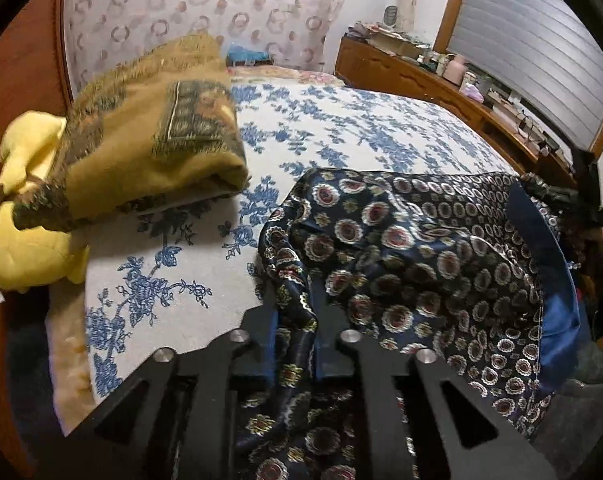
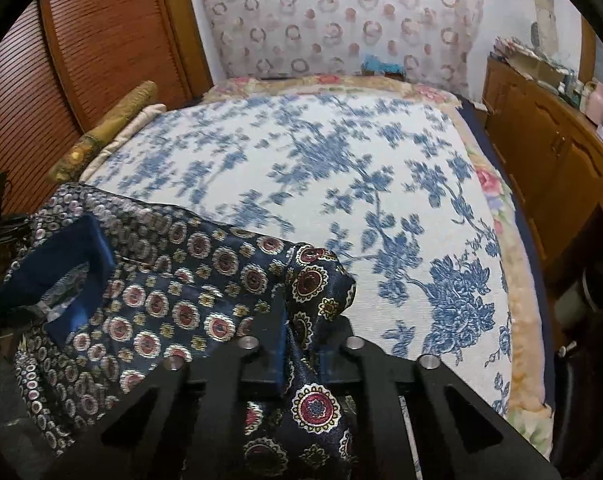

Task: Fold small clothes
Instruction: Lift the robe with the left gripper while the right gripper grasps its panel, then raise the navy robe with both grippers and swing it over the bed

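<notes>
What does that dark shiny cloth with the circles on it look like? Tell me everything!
The dark patterned garment looks like smooth, glossy navy fabric covered in red-and-white round medallions, with smaller rings along one part and a plain blue band at an opening. It lies crumpled at the near edge of the blue-flowered bed cover. The left gripper and the right gripper are each shut on a bunched fold of it, one at each side.

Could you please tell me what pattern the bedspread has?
The white bedspread has a blue floral print, clearest in the right wrist view.
</notes>
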`<state>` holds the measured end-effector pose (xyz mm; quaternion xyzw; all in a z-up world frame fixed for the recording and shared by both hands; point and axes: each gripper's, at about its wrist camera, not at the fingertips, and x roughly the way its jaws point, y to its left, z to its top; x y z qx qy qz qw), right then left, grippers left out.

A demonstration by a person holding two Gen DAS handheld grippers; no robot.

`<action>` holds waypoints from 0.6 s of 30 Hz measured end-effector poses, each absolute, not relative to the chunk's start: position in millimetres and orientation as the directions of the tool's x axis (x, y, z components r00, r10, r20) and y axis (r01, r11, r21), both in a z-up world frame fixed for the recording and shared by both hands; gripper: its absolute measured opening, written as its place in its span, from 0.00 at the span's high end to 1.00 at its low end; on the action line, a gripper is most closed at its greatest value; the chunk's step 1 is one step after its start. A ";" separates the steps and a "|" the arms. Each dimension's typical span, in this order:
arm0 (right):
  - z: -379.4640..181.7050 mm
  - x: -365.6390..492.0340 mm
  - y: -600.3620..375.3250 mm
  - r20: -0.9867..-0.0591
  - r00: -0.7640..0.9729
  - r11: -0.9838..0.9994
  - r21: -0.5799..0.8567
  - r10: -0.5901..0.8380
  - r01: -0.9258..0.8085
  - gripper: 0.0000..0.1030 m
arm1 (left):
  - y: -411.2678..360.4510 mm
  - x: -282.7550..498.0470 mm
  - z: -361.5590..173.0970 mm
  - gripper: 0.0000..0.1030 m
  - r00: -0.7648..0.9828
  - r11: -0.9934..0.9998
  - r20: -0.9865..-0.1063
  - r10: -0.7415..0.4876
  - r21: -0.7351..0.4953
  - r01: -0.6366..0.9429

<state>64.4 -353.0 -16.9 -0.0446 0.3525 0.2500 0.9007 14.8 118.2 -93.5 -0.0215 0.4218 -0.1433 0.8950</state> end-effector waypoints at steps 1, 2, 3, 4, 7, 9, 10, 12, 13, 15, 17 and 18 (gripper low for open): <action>-12.7 58.9 -353.4 -0.641 0.635 0.866 0.097 0.431 -0.490 0.92 | 116.3 10.7 -89.3 0.91 0.613 0.958 -0.741 -0.274 -0.152 0.244; -7.1 52.0 -353.8 -0.619 0.647 0.861 0.096 0.444 -0.499 0.93 | 115.1 5.2 -81.2 0.91 0.636 0.959 -0.722 -0.272 -0.147 0.243; 0.3 44.5 -355.0 -0.597 0.670 0.866 0.087 0.440 -0.492 0.93 | 115.2 0.6 -71.8 0.91 0.661 0.958 -0.697 -0.277 -0.153 0.241; 8.7 37.6 -356.8 -0.580 0.694 0.876 0.075 0.426 -0.476 0.94 | 115.8 -5.0 -61.4 0.92 0.683 0.956 -0.671 -0.288 -0.163 0.243; 40.4 15.9 -363.5 -0.503 0.749 0.882 0.059 0.431 -0.468 0.94 | 113.7 -19.4 -24.1 0.92 0.734 0.945 -0.597 -0.325 -0.172 0.278; 66.6 1.8 -368.5 -0.446 0.788 0.889 0.043 0.425 -0.455 0.94 | 115.1 -25.6 0.6 0.92 0.768 0.945 -0.552 -0.324 -0.155 0.287; 79.9 -4.5 -370.7 -0.455 0.779 0.888 0.060 0.431 -0.456 0.94 | 116.0 -27.7 12.4 0.92 0.781 0.944 -0.531 -0.329 -0.151 0.295; 109.1 -18.4 -375.2 -0.389 0.811 0.889 0.044 0.436 -0.457 0.94 | 118.5 -29.9 41.1 0.92 0.819 0.948 -0.478 -0.318 -0.134 0.290; 124.1 -23.9 -377.1 -0.380 0.816 0.889 0.036 0.435 -0.457 0.94 | 119.4 -29.1 55.3 0.92 0.838 0.950 -0.448 -0.311 -0.126 0.286; 153.8 -32.5 -380.0 -0.346 0.838 0.894 0.005 0.422 -0.448 0.94 | 120.4 -24.7 79.2 0.92 0.864 0.953 -0.403 -0.302 -0.116 0.279; 180.9 -36.1 -380.7 -0.294 0.858 0.894 -0.028 0.420 -0.447 0.94 | 122.1 -18.0 104.3 0.92 0.888 0.958 -0.358 -0.288 -0.099 0.271; 195.0 -36.0 -380.7 -0.270 0.869 0.896 -0.047 0.415 -0.442 0.94 | 122.7 -12.0 115.0 0.92 0.897 0.960 -0.342 -0.281 -0.091 0.266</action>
